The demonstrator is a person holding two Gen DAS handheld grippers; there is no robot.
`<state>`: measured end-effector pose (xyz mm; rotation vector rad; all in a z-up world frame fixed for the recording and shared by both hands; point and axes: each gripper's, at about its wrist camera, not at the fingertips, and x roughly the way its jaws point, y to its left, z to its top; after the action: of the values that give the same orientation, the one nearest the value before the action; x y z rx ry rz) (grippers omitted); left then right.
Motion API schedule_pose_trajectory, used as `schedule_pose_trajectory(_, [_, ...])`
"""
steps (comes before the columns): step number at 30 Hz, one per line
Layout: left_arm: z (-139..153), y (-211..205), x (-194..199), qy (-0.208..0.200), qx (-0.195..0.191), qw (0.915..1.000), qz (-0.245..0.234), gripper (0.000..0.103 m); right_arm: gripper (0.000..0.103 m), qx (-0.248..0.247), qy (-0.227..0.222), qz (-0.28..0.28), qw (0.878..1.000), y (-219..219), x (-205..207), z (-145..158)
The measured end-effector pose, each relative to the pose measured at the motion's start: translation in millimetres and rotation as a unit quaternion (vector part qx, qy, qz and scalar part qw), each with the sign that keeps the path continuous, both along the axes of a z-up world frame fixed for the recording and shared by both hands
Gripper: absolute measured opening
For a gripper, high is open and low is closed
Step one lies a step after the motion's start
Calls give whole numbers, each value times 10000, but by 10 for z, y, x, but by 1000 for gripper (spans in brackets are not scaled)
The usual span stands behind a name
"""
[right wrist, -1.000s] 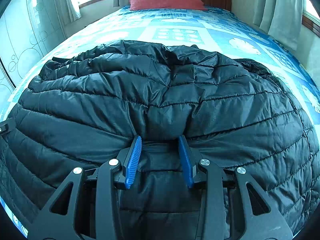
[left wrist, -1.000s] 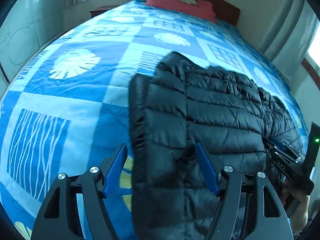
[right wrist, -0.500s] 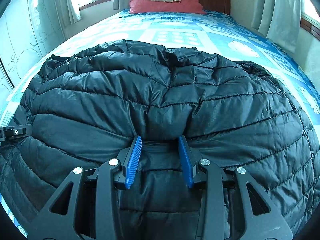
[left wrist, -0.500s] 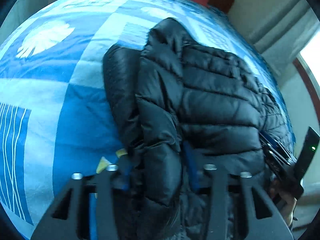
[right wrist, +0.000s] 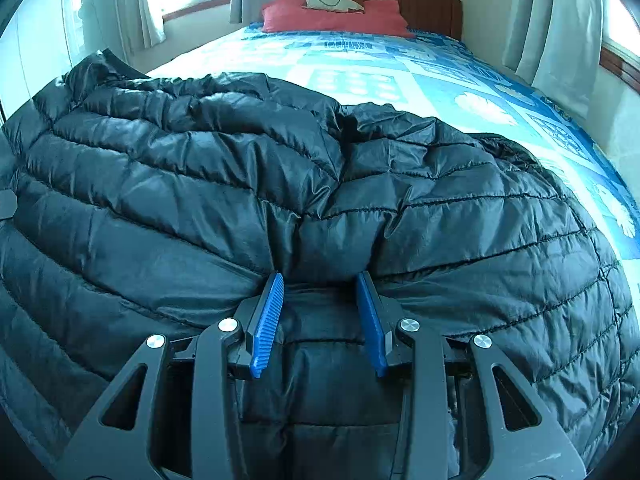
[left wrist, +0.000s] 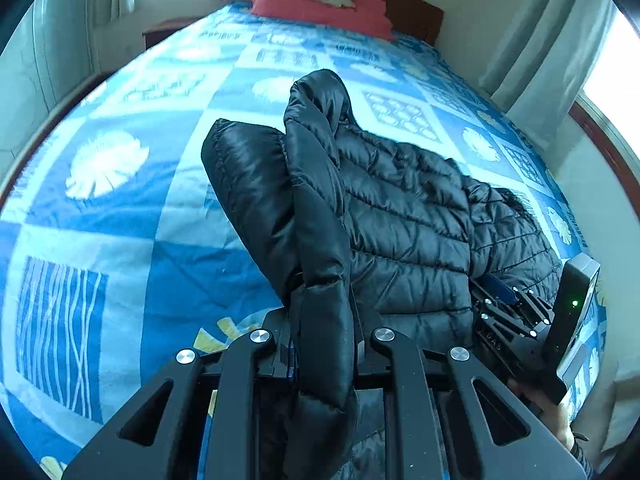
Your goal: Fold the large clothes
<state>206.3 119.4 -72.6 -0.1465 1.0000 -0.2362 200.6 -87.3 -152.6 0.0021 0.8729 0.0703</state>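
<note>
A black quilted puffer jacket [left wrist: 400, 208] lies on the blue patterned bedspread [left wrist: 120, 200]. My left gripper [left wrist: 324, 320] is shut on the jacket's left edge, and a raised fold of it hides the pads. In the right wrist view the jacket [right wrist: 280, 184] fills the foreground. My right gripper [right wrist: 320, 304] is shut on a bunched fold of the jacket's near edge, its blue pads [right wrist: 268, 320] pressing in from both sides. The right gripper also shows in the left wrist view [left wrist: 504, 304], at the jacket's right side.
Red pillows [right wrist: 332, 16] and a wooden headboard [right wrist: 432, 8] are at the far end of the bed. Curtains [right wrist: 552, 32] and windows flank both sides. A nightstand [left wrist: 164, 34] stands left of the bed.
My left gripper has closed on the jacket's left edge and lifted it, so a fold now stands up. The right gripper keeps its hold and has barely moved.
</note>
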Motion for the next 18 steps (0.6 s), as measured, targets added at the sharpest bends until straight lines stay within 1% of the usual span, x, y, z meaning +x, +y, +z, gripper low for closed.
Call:
schedule_pose_trajectory(1, [41,-25,-9,-40,17,10000,-4,17,44,76,-4,-17,10000,-48,-21,34])
schedule_pose_trajectory(2, [110,-85,-26,-98,41,9999,-13,17,53,144,-48,-50,9999,-117,-61,88])
schedule_pose_trajectory(3, [181,-150,-44,-163,57,9998,-22,17,58,153,-99,-84,9998,-167,-99,130])
schedule_pose_trajectory(7, [387,-392,-90,-360,242,9989,-164,17,59,156,-350,-328,9987,-542,-307,336])
schedule_pose_trajectory(9, [473,-587,-108,-471,370,9979,-257,17,62,206,-401,-503,9977,-752,-396,383])
schedule_pose_trajectory(11, [525,-827,-116,-583,510,9964,-348,17,62,201,-443,-731,9961,-995,-492,411])
schedule_pose_trajectory(18, [448,-1634,-86,-694,955,9902,-744,17,62,43,-425,-1473,9882,-1706,-804,330])
